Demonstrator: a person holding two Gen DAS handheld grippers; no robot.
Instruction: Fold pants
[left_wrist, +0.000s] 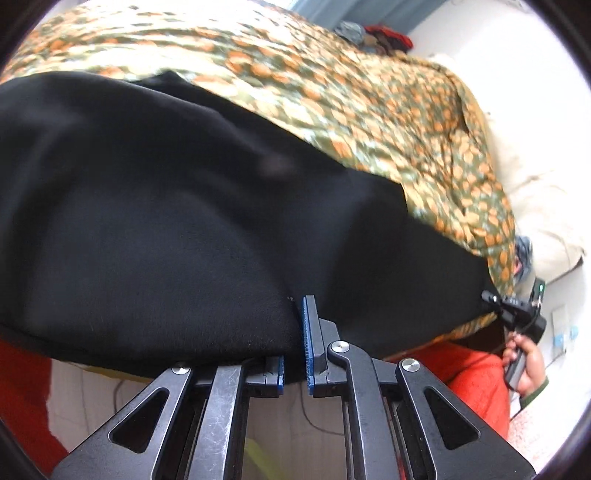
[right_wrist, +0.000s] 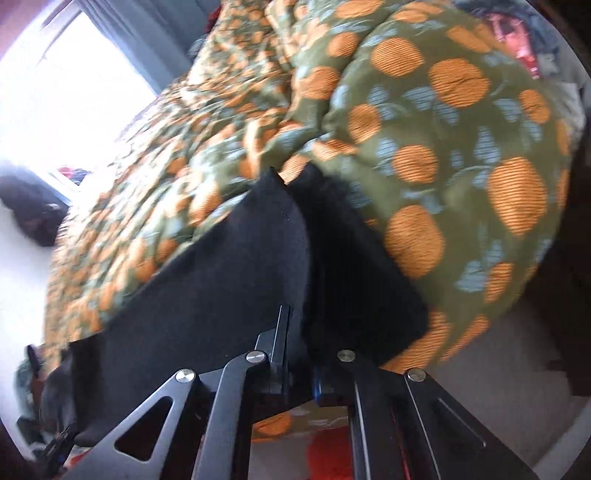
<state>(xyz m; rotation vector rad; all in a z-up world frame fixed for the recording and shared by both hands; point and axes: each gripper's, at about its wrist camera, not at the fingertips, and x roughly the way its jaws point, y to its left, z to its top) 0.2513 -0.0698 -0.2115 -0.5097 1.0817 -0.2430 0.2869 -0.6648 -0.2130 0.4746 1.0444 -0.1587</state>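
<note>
Pants (left_wrist: 166, 206): black cloth spread over the bed's orange-patterned quilt (left_wrist: 369, 96), near edge hanging off the bedside.
Left gripper (left_wrist: 295, 354): jaws pinched on that near edge, apparently so the hem can be lifted.
Right gripper (right_wrist: 301, 354): jaws closed on a far corner of the same edge, cloth bunched between them.
Why both: held apart along one edge, probably to keep the fold straight.
</note>
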